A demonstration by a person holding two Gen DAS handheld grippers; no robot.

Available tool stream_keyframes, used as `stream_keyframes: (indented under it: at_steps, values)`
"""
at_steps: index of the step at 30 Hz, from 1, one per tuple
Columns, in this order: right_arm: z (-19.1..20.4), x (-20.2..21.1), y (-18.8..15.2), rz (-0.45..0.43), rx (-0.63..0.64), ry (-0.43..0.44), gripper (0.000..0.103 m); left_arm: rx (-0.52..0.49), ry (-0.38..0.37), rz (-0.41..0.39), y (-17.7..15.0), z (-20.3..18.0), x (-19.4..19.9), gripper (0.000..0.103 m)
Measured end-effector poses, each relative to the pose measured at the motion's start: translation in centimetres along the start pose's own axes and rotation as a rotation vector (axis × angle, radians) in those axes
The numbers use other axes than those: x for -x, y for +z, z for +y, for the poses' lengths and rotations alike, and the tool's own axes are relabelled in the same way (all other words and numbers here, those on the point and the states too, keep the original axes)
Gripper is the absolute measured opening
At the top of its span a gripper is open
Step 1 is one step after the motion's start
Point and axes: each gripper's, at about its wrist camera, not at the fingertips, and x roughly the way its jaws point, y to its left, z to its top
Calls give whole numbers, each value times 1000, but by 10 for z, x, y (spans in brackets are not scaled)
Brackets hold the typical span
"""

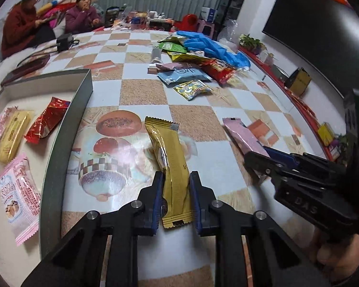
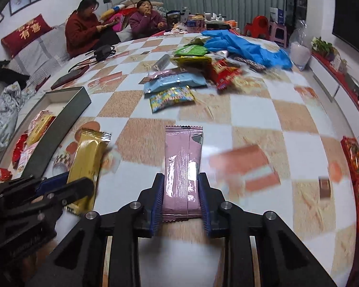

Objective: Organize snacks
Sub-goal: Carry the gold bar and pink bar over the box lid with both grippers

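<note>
One long gold foil snack bar (image 1: 173, 167) is being pinched between the blue pads of the left gripper (image 1: 176, 186), and one long pink foil snack bar (image 2: 182, 169) is being pinched by the right gripper (image 2: 180, 191) — both bars are being held just above the checkered glossy tabletop (image 2: 251, 110). Four packets are lying in the one grey shallow cardboard box (image 1: 67, 119) at the left. A loose heap of mixed snack packets (image 1: 191, 71) is lying farther off, beside blue plastic gloves (image 2: 239, 45). Two seated people are being seen beyond the table.

Gold wrapper (image 1: 173, 165), pink wrapper (image 2: 182, 167), blue gloves (image 2: 246, 44), grey-walled box (image 1: 67, 129), table (image 1: 143, 91) checked white and tan.
</note>
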Motion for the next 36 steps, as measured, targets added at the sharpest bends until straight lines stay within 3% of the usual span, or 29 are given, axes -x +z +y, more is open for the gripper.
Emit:
stream_keyframes:
  at_steps: [5, 10, 22, 30, 36]
  values:
    - [2, 8, -11, -9, -13, 1, 30, -63, 2, -2, -6, -8, 2, 23]
    - [10, 5, -9, -11, 19, -39, 30, -52, -19, 2, -7, -6, 2, 22]
    - [18, 3, -9, -8, 58, -102, 30, -79, 48, -7, -8, -13, 0, 21]
    - [16, 4, -10, -12, 44, -82, 30, -81, 49, -7, -8, -13, 0, 20]
    - [7, 17, -14, -46, -20, 16, 27, -76, 37, -42, -8, -12, 8, 18]
